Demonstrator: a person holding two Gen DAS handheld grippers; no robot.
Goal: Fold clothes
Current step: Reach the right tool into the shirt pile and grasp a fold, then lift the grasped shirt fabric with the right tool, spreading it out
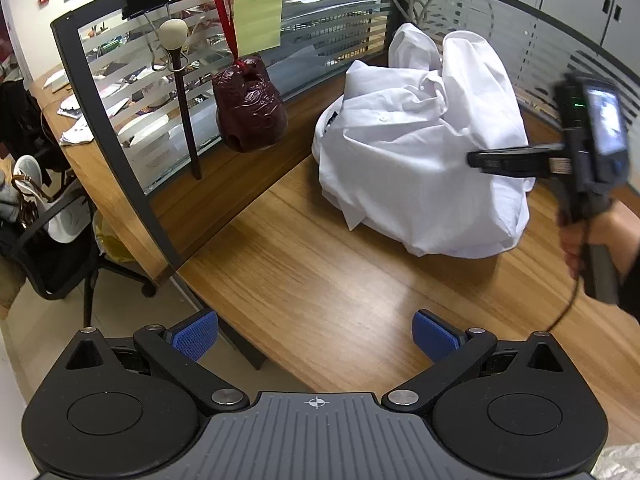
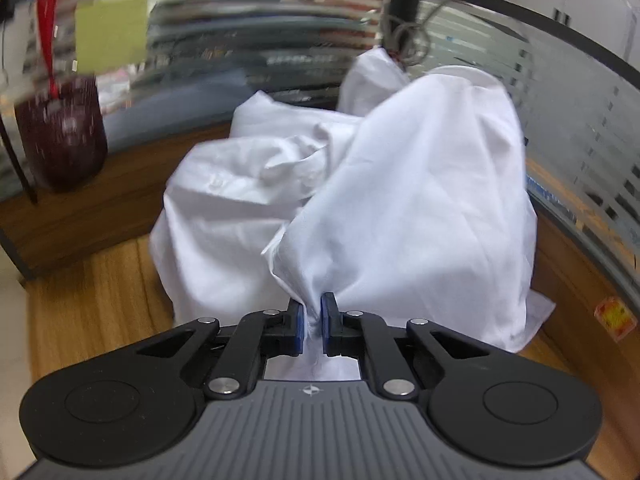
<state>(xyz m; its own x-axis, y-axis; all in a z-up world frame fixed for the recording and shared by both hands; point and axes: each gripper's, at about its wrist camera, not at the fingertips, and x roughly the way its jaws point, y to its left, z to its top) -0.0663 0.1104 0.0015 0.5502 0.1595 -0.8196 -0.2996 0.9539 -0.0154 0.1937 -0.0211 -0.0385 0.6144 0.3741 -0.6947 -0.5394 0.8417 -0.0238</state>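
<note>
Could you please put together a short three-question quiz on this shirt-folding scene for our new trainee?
1. True or false: the right gripper has its jaws shut on a pinch of the white shirt.
2. How do the jaws of the left gripper stand? A) wide apart over bare desk B) shut on a sleeve C) shut on the dark red ornament
3. In a word or two, how does the shirt lie on the wooden desk: folded flat or crumpled in a heap?

Key: 1 true; 2 A; 3 crumpled in a heap.
</note>
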